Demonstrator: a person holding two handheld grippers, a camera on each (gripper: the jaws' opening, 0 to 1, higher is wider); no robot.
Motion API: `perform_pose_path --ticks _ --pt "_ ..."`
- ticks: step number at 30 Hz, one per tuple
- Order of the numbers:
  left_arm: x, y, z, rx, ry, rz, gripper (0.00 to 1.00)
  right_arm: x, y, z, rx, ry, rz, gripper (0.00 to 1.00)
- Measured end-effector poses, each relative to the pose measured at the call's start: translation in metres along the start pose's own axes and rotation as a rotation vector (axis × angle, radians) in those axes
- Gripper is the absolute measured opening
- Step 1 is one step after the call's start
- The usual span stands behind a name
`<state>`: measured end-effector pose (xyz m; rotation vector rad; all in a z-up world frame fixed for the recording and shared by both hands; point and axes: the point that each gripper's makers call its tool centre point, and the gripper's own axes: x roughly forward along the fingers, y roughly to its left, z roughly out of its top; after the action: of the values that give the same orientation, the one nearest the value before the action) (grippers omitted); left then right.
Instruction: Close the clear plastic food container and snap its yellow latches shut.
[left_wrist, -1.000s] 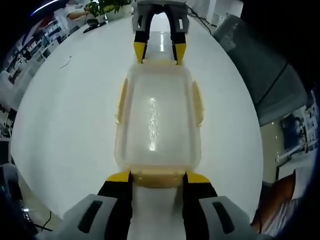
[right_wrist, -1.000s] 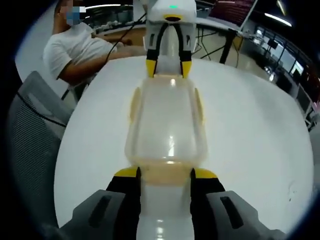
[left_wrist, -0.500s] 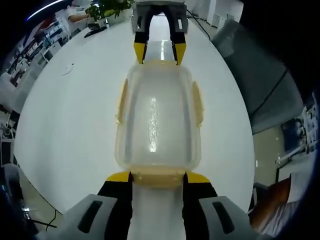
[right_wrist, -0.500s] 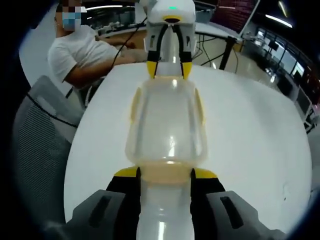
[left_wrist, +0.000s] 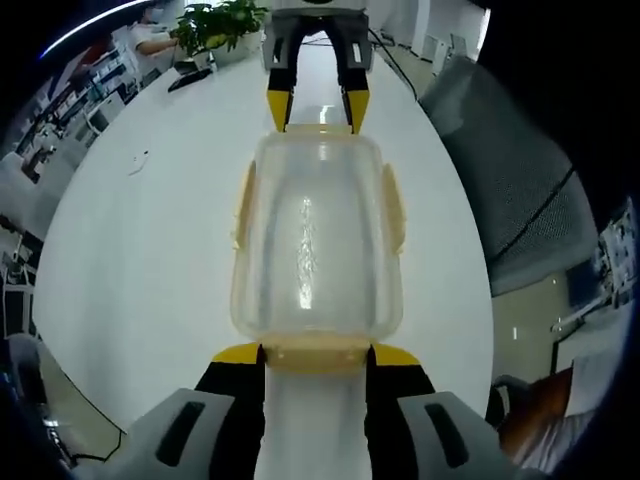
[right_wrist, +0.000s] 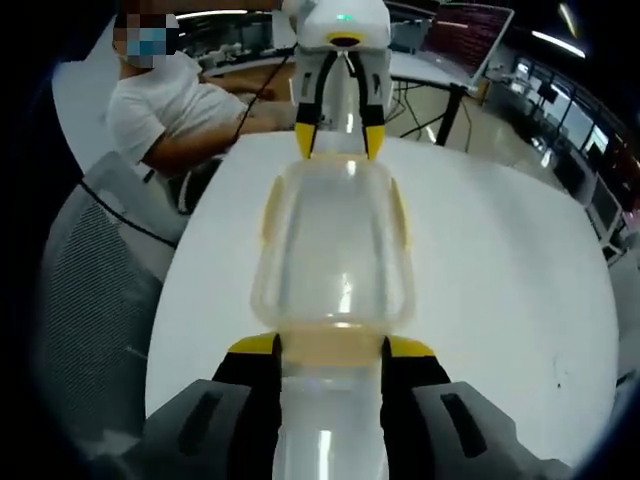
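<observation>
Clear plastic, yellow-latched food container (left_wrist: 317, 240) sits between the two tools, lid on: the left gripper (left_wrist: 316, 356) straddles its near end latch (left_wrist: 316, 353), jaws narrow, as does the right gripper (right_wrist: 330, 349). Over the last second only the background slid; container and jaws kept their places, so I judge both end latches are being pressed home, the side latches (left_wrist: 395, 207) splayed.

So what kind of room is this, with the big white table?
Probably an open office or a lab. The big round white table has grey mesh office chairs beside it, a person in a white T-shirt sits working nearby, and a green potted plant stands further back.
</observation>
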<state>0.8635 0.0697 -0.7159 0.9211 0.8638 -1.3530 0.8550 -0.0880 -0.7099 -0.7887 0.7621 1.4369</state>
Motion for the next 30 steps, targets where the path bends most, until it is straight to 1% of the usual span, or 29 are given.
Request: perform_pose_path --ticks 2,6,7,9,15,30 --pt "-0.001 0.0 0.006 -0.004 -0.006 0.001 0.33 -0.005 0.0 -0.002 -0.004 0.002 -0.004 0.35" --pt "-0.003 0.001 0.024 0.005 -0.008 0.007 0.33 -0.018 0.0 -0.013 -0.01 0.006 -0.016 0.35" --pt "-0.003 0.002 0.026 0.007 -0.009 0.008 0.33 -0.021 0.0 -0.015 -0.01 0.007 -0.019 0.35" --pt "-0.003 0.003 0.035 0.016 -0.014 0.011 0.33 -0.025 -0.001 -0.02 -0.01 0.011 -0.023 0.35" --pt "0.002 0.004 0.056 0.016 -0.014 0.008 0.33 -0.041 -0.002 -0.035 -0.009 0.018 -0.032 0.35" --pt "0.017 0.003 0.094 0.019 -0.037 -0.01 0.33 -0.062 0.002 -0.072 0.006 0.043 -0.034 0.35"
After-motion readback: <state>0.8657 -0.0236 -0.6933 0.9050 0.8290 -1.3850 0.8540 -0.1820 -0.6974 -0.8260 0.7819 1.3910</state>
